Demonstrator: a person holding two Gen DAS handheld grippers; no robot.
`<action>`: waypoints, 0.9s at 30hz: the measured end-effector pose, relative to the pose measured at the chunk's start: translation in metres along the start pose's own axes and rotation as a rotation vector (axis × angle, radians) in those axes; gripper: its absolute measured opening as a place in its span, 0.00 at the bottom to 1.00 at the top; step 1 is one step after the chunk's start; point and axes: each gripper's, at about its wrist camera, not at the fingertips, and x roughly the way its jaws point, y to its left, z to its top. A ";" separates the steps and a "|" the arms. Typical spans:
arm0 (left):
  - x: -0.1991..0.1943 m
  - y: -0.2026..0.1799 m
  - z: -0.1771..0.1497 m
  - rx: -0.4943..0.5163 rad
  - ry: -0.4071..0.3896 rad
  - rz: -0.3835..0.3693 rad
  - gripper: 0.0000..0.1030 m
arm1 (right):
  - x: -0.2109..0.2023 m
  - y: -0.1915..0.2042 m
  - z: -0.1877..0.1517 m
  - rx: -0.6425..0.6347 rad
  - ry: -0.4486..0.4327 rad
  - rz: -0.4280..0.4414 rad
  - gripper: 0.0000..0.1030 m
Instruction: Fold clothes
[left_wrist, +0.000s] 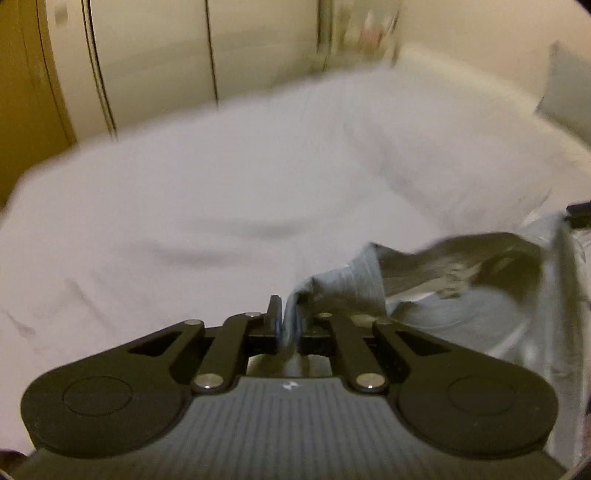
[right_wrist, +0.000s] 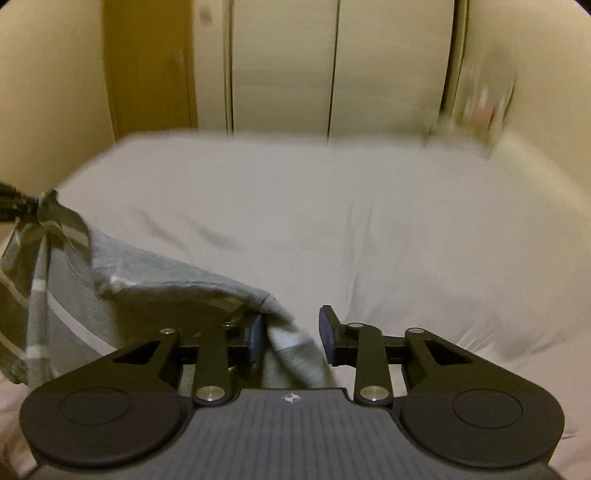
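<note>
White bed sheet (left_wrist: 184, 206) across most of both views, lightly creased, blurred. Behind it, pale wardrobe doors (right_wrist: 284, 66) with dark vertical seams, and a brownish wooden panel (right_wrist: 147, 66) to their left in the right wrist view. White pillow (left_wrist: 461, 122) at the sheet's far right in the left wrist view.

Grey garment (right_wrist: 147, 280) with pale stripes, lifted off the sheet and slung between the two grippers (sagging in folds, one darker edge turned up). Over the near part of the bed, right of centre in the left wrist view, left of centre in the right wrist view.

Left gripper (left_wrist: 286, 325): jaws together, clamped on a bunched edge of the garment, fabric running off to the right.

Right gripper (right_wrist: 293, 332): jaws apart, a fold of the garment draped in the gap, lying against the left pad (right_wrist: 255, 338), clear of the right pad (right_wrist: 328, 332).
</note>
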 end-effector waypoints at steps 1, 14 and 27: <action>0.017 0.003 -0.007 0.000 0.037 0.015 0.04 | 0.031 -0.008 0.001 -0.001 0.043 0.011 0.30; 0.079 0.065 -0.133 -0.203 0.375 0.093 0.31 | 0.194 -0.012 -0.017 -0.157 0.285 0.162 0.47; 0.096 0.051 -0.133 -0.143 0.398 0.005 0.00 | 0.308 0.004 -0.029 -0.275 0.355 0.158 0.51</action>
